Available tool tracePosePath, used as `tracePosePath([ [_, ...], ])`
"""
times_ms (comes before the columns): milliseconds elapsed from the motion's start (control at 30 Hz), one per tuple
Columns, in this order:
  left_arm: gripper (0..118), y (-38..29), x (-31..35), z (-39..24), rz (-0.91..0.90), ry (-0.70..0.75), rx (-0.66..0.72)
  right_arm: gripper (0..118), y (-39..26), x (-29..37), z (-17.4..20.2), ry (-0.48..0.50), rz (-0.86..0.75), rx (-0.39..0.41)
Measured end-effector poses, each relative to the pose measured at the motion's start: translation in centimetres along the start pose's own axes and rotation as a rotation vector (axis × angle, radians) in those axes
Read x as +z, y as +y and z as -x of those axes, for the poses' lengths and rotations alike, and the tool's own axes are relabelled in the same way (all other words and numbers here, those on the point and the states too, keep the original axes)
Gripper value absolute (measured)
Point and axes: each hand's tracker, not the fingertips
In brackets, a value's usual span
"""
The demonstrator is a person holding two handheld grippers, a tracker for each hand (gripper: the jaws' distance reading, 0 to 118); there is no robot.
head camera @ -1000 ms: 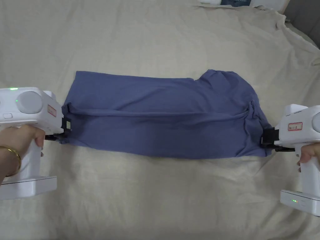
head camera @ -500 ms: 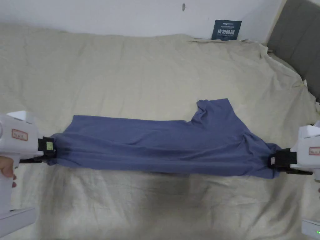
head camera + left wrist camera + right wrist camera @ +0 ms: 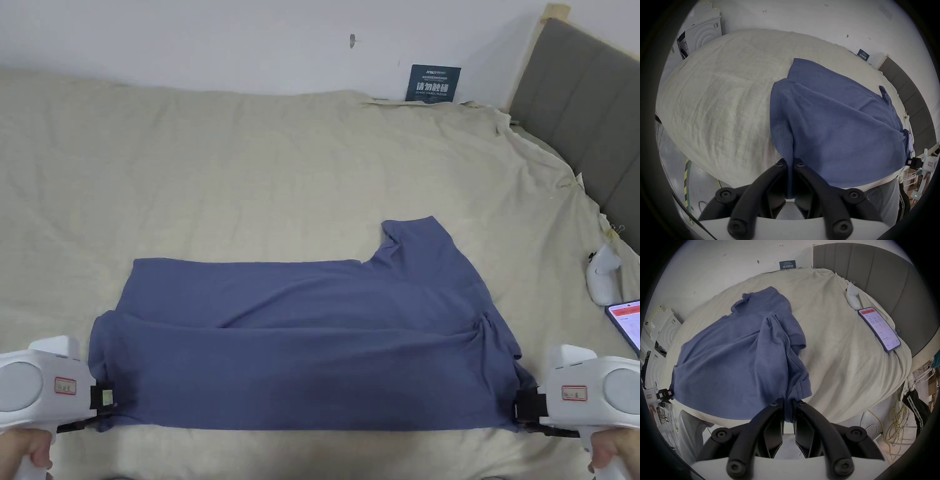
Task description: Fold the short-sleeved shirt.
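The blue shirt [image 3: 300, 350] lies spread lengthwise across the near part of the bed [image 3: 250, 175], at about 6 o'clock in the head view, its hem end toward 9 o'clock and its collar end toward 3 o'clock, with one sleeve [image 3: 425, 250] lying flat toward 1 o'clock. The left gripper [image 3: 103, 400] is clamped on the hem corner at about 8 o'clock; in the left gripper view a thin pleat of cloth runs between its narrowly closed jaws. The right gripper [image 3: 524, 409] is pinched on the shoulder end at about 4 o'clock, where a thicker bunch of seam and sleeve hem is caught between the jaws in the right gripper view. The near long edge looks doubled over onto the body, with a soft ridge along the middle. This is a thin, limp knit: light, with no stiffness, so it will likely sag wherever it is unsupported and wrinkle if tension drops. Hems and seams are the best places to grip, since the doubled cloth gives the jaws more to bite on. A phone [image 3: 625, 322] and a small white device [image 3: 601, 275] lie near 3 o'clock, apart from the shirt.
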Motion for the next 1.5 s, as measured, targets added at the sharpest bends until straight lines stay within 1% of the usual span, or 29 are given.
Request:
tracePosePath([
  [33, 36, 0.1, 0.2, 0.0, -0.009, 0.014, 0.001, 14, 0.0, 0.0, 0.0, -0.004, -0.007, 0.002],
  [100, 48, 0.3, 0.6, 0.2, -0.007, 0.039, -0.011, 21, 0.4, 0.3, -0.2, -0.004, -0.004, -0.001],
  [133, 56, 0.6, 1.2, 0.5, -0.006, 0.057, -0.017, 28, 0.7, 0.5, -0.4, -0.015, 0.015, 0.007],
  [167, 84, 0.8, 1.6, 0.7, -0.004, 0.077, -0.008, 61, 0.8, 0.8, -0.5, -0.028, 0.029, 0.018],
  [200, 101, 1.3, 2.3, 0.9, -0.009, 0.101, 0.015, 83, 1.0, 1.3, -0.6, -0.042, 0.024, 0.03],
  [233, 111, 1.8, 3.2, 1.1, -0.037, 0.088, 0.031, 94, 1.2, 2.1, -0.6, -0.061, -0.022, 0.047],
  [267, 114, 2.4, 4.3, 1.2, -0.087, 0.056, 0.044, 94, 1.6, 2.9, -0.6, -0.076, -0.062, 0.05],
  [367, 114, 4.7, 6.8, 0.3, -0.151, 0.034, 0.036, 94, 3.1, 5.7, 0.0, -0.09, -0.176, 0.076],
  [433, 114, 5.9, 8.4, -0.9, -0.248, 0.028, -0.007, 94, 4.1, 7.6, 0.7, -0.069, -0.255, 0.089],
  [567, 114, 7.3, 10.5, -3.7, -0.4, 0.003, -0.052, 94, 5.4, 10.8, 2.6, -0.008, -0.438, 0.08],
  [667, 111, 7.5, 11.1, -5.7, -0.532, 0.016, -0.069, 94, 5.7, 12.3, 4.3, 0.015, -0.557, 0.079],
  [733, 107, 7.3, 11.2, -7.0, -0.599, 0.008, -0.09, 94, 5.6, 12.9, 5.3, 0.023, -0.627, 0.088],
  [833, 93, 6.7, 11.0, -8.0, -0.661, -0.041, -0.103, 94, 5.1, 13.4, 6.5, 0.038, -0.709, 0.101],
  [933, 66, 6.0, 10.8, -8.8, -0.708, -0.057, -0.124, 93, 4.5, 13.6, 7.4, 0.057, -0.75, 0.1],
  [967, 52, 5.7, 10.7, -9.2, -0.73, -0.043, -0.148, 88, 4.3, 13.8, 7.6, 0.063, -0.769, 0.111],
  [1033, 32, 5.2, 10.6, -9.8, -0.749, -0.02, -0.201, 70, 4.0, 13.9, 8.1, 0.067, -0.787, 0.125],
  [1067, 24, 4.8, 10.6, -10.0, -0.754, -0.017, -0.22, 66, 3.7, 14.0, 8.3, 0.067, -0.799, 0.127],
  [1133, 16, 4.3, 10.5, -10.3, -0.778, -0.012, -0.218, 55, 3.3, 14.0, 8.6, 0.078, -0.821, 0.119],
  [1167, 3, 4.1, 10.5, -10.4, -0.789, -0.012, -0.215, 33, 3.3, 14.0, 8.8, 0.08, -0.825, 0.115],
  [1200, 0, 3.9, 10.6, -10.5, -0.793, -0.011, -0.212, 16, 3.1, 13.9, 8.9, 0.073, -0.837, 0.117],
  [1233, 0, 3.9, 10.5, -10.5, -0.792, -0.02, -0.207, 6, 2.9, 13.9, 9.1, 0.06, -0.847, 0.117],
  [1300, 0, 3.6, 10.3, -10.5, -0.786, -0.035, -0.199, 0, 2.7, 13.8, 9.3, 0.066, -0.844, 0.119],
  [1500, 0, 3.1, 10.1, -10.6, -0.789, -0.041, -0.198, 0, 2.4, 13.0, 9.3, 0.052, -0.838, 0.117],
])
